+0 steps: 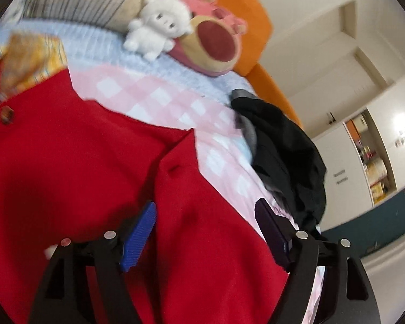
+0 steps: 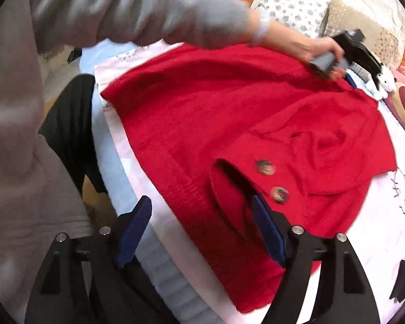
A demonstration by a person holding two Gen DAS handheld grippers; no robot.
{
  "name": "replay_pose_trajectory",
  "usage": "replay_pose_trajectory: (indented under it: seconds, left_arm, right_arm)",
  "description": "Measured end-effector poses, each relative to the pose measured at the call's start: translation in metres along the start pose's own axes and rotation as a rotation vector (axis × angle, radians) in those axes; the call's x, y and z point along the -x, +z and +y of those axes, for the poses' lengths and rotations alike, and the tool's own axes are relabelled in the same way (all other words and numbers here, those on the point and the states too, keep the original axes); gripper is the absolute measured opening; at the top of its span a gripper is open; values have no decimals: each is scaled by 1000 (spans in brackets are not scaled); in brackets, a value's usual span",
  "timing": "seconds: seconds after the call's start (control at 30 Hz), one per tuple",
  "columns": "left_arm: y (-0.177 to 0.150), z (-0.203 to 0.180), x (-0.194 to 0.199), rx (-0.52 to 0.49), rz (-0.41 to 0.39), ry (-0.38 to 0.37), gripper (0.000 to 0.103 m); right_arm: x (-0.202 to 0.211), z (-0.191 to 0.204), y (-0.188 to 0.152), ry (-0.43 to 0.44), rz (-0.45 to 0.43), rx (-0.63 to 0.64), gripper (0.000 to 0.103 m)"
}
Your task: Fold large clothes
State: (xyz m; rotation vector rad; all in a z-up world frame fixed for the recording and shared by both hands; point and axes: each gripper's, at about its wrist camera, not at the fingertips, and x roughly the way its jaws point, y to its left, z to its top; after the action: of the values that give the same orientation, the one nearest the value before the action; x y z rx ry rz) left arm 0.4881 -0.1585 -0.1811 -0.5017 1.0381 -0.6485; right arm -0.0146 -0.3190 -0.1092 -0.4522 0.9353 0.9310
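Tongs on both sides stand wide with nothing pinched. The left tongs [image 1: 205,232] hover over the red coat [image 1: 81,162], blue pads spread, cloth beneath them but not clamped. The right tongs [image 2: 201,229] hang above the coat's near hem, the left pad over the pink bed cover [image 2: 154,216], the right pad at the mouth of a sleeve cuff [image 2: 229,189], apart from the fabric as far as can be told. Two brown buttons [image 2: 272,181] sit just beside that pad at one o'clock. The red coat [image 2: 229,113] lies spread across the bed, filling the middle of the right wrist view. At one o'clock the person's hand [image 2: 310,47] in a grey sleeve [image 2: 135,8] holds the other tool at the coat's far edge. In the left wrist view a yellow plaid lining [image 1: 48,56] shows at ten o'clock, a white plush toy [image 1: 156,29] and a pink plush [image 1: 216,43] rest at twelve, and a dark heap of clothes [image 1: 283,148] lies at three on the checked cover [image 1: 162,100]
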Motion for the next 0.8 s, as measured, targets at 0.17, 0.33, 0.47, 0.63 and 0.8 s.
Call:
replay_pose_trajectory:
  seconds: [0.17,0.33,0.47,0.63,0.8]
  left_arm:
    - [-39,-12,52,-54,38,-44,83]
    - [-136,-23,80,-76,173,-105,84]
    - [-208,-27,91,8,262,-258,84]
    - [-266,-52,115,-11,274,-356,85]
    - [-309,-69,123,-48,318,-279,86]
  right_arm:
    - [35,-89,5,-67,-190,-289,79]
    - [8,-233,-6,-150,-274,-674,80]
    - [-37,-309,-16,-123,-221,-852,67]
    - [-62,-325,-24,-32,-235,-949,61]
    - [-25,-240,-27,-151,-251,-741,61]
